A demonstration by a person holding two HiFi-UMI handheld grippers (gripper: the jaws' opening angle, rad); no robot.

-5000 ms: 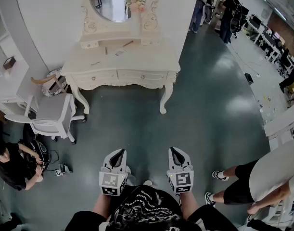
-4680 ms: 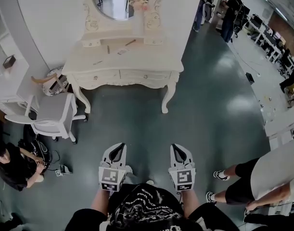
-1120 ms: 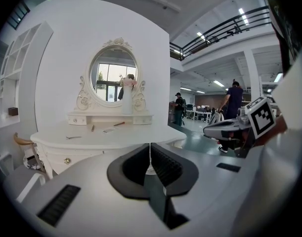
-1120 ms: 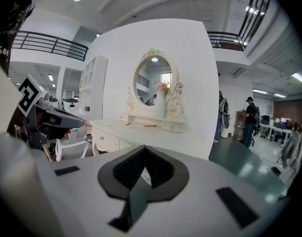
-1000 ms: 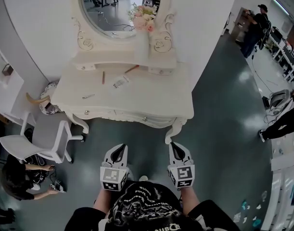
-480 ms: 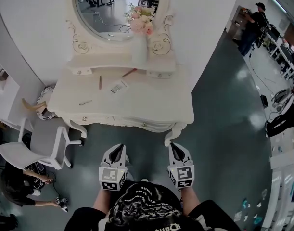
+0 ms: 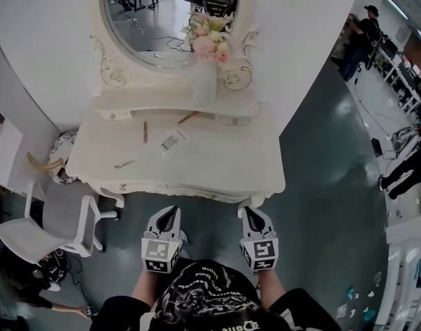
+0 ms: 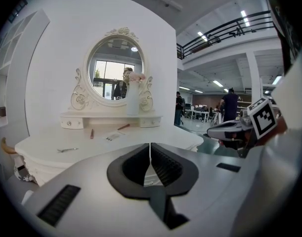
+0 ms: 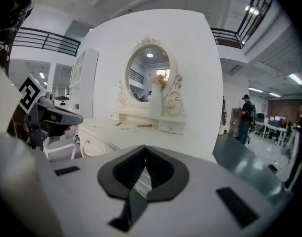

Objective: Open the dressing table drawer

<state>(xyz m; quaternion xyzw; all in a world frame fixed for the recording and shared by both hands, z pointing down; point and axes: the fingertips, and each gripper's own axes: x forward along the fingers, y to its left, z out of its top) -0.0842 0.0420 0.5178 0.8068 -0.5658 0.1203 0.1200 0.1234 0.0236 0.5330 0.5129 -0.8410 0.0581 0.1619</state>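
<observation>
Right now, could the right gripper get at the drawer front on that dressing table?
Probably yes: the right gripper hangs just short of the drawer front, with nothing in between. Its jaws are shut, so they would have to open first.

Black shirt (image 7: pixel 207 296), white print; left gripper (image 7: pixel 173 210), right gripper (image 7: pixel 247 210): grey shells, black pads, black-white marker cubes.

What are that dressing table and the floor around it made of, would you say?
Dressing table: probably painted wood, cream and matte. The carved scroll trim suggests it, though moulded resin is possible. Floor: a dark green, glossy, seamless coating, likely epoxy, with bright reflections.
</observation>
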